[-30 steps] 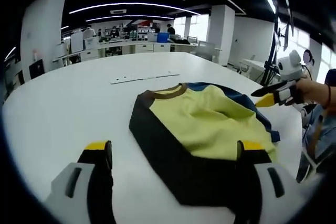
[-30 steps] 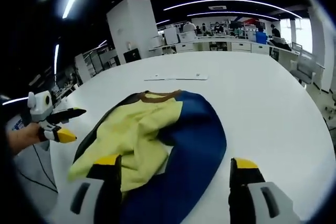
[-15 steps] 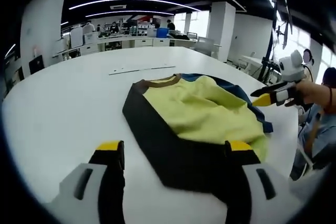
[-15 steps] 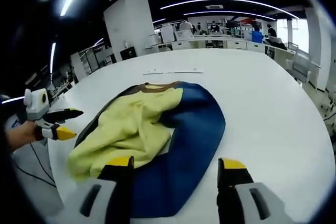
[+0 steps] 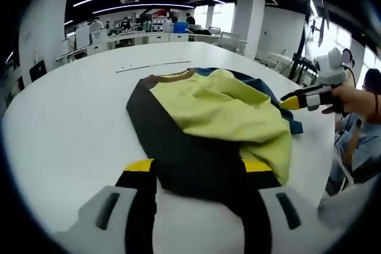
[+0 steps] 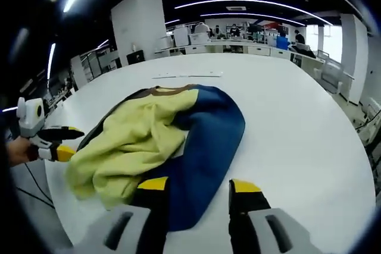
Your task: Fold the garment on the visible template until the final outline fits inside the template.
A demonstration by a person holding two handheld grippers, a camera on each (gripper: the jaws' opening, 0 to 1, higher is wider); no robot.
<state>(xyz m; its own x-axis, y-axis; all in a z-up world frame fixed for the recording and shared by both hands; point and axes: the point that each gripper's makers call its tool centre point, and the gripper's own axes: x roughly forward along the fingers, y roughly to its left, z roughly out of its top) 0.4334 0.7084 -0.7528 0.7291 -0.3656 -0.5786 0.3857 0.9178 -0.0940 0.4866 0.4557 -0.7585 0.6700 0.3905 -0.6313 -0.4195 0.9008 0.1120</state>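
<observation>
Garment (image 5: pixel 208 117) lies rumpled on the white table (image 5: pixel 65 117), yellow panel bunched over dark and blue | left gripper (image 5: pixel 199 168) has closed in over the last second, jaws narrower but still spread astride the dark hem | right gripper (image 6: pixel 193 185) likewise at the blue edge (image 6: pixel 208 147) | judged: both about to pinch for a fold | template not discernible.

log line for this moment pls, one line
phase: approach | garment: crumpled on white table | left hand-held gripper: open at dark hem | right hand-held gripper: open at blue hem
</observation>
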